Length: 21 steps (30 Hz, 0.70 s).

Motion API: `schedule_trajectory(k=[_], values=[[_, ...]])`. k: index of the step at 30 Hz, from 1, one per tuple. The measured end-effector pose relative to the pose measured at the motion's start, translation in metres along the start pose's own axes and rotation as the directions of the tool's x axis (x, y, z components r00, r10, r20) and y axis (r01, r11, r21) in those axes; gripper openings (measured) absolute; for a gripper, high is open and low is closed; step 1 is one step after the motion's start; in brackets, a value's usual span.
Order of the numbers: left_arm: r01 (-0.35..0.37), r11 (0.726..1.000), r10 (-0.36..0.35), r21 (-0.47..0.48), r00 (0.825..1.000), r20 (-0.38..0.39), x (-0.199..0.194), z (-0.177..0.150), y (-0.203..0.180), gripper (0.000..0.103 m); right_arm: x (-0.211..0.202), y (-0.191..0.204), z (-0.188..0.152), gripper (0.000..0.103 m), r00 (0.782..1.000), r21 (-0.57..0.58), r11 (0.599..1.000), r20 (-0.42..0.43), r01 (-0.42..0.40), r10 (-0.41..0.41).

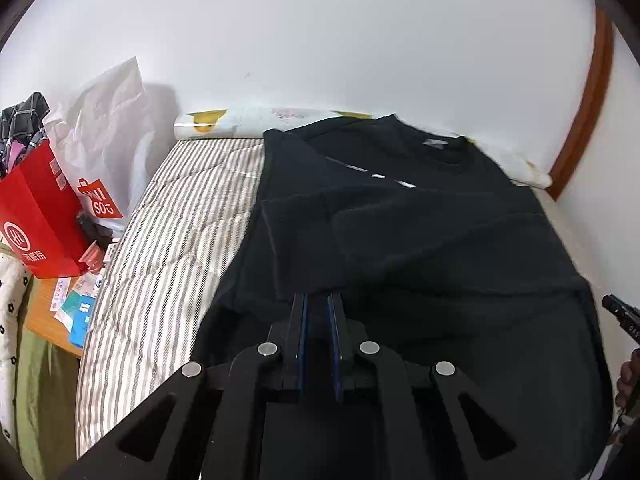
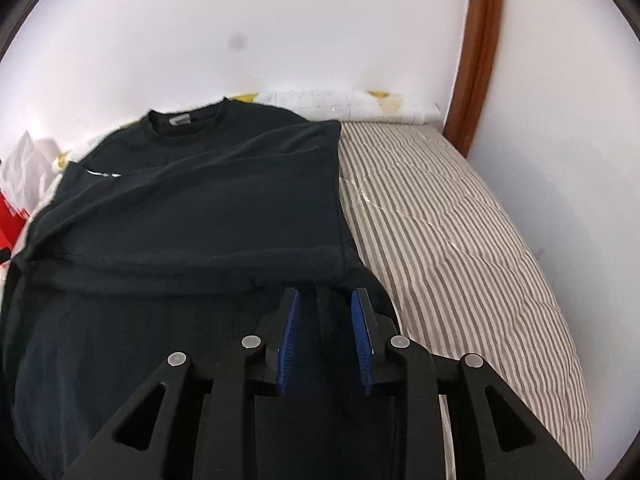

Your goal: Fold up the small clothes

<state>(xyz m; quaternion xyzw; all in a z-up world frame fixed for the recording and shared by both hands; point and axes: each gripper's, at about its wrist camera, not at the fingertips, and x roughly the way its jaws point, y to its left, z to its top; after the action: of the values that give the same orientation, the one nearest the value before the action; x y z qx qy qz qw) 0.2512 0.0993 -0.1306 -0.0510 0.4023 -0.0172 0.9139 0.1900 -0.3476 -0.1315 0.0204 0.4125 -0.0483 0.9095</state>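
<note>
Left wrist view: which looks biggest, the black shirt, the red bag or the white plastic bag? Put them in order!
1. Black shirt, biggest by far.
2 and 3. Red bag and white plastic bag look about alike, and both are partly hidden, so no ranking.

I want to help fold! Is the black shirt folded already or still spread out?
Partly folded. The black shirt lies on the striped bed with both sleeves folded in across its front; its body is still laid out long.

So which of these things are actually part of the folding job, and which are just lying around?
Part of the job:
- black T-shirt, spread on the striped bedding
- left gripper, over the shirt's near part
- right gripper, near the shirt's right edge

Just lying about:
- red paper bag
- white shopping bag
- small packets on the wooden stand
- pillow by the wall
</note>
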Motion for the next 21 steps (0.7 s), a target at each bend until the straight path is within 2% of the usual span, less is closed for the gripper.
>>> schedule_trajectory(k=[7,13,15,17,21], values=[[0.006,1.0,-0.006,0.014,0.999,0.043,-0.04,-0.014,-0.013,0.01,-0.038,0.0,-0.023,0.027,1.0,-0.002,1.0,0.005,0.003,-0.003],[0.018,1.0,-0.018,0.016,1.0,0.019,-0.06,-0.037,-0.016,0.011,-0.059,-0.001,-0.046,0.027,1.0,0.01,1.0,-0.004,-0.024,0.024],[0.016,1.0,-0.017,0.012,1.0,0.018,-0.065,-0.048,-0.014,0.019,-0.062,-0.002,-0.055,0.03,0.999,0.01,0.999,-0.023,-0.035,0.035],[0.017,1.0,-0.017,0.002,1.0,0.01,-0.07,-0.062,-0.01,0.041,-0.065,-0.003,-0.066,0.032,0.998,0.006,0.999,-0.042,-0.036,0.036],[0.015,1.0,-0.015,-0.006,1.0,0.008,-0.077,-0.084,-0.003,0.042,-0.072,-0.008,-0.086,0.032,0.999,0.01,1.0,-0.038,-0.026,0.026]])
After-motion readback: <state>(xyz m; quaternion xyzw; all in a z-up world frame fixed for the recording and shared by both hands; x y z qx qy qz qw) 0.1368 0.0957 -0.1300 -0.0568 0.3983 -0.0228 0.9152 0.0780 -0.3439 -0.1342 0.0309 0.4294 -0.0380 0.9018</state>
